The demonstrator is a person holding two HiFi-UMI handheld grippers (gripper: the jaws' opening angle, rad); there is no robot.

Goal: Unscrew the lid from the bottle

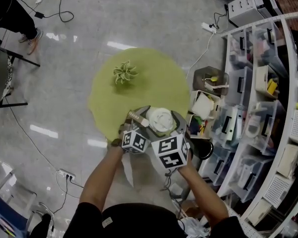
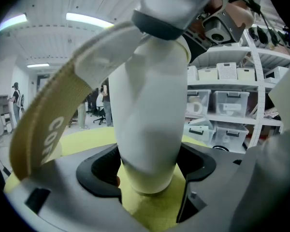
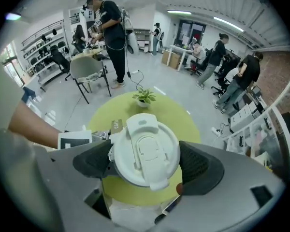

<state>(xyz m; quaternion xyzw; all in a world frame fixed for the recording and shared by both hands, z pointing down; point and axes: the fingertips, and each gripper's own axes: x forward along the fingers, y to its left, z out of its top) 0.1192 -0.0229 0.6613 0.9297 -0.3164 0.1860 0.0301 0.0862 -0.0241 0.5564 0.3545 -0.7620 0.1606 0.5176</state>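
While the left hand-held gripper (image 2: 150, 172) clamps the upright bottle (image 2: 146, 115) low down, the right hand-held gripper (image 3: 144, 162) pinches the lid (image 3: 145, 146) from above, right along its axis.

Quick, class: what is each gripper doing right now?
Left gripper: closed on the white bottle.
Right gripper: closed on the lid, pads against its rim.

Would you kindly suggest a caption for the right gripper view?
Jaws of the right gripper clasp the white lid above a green table.
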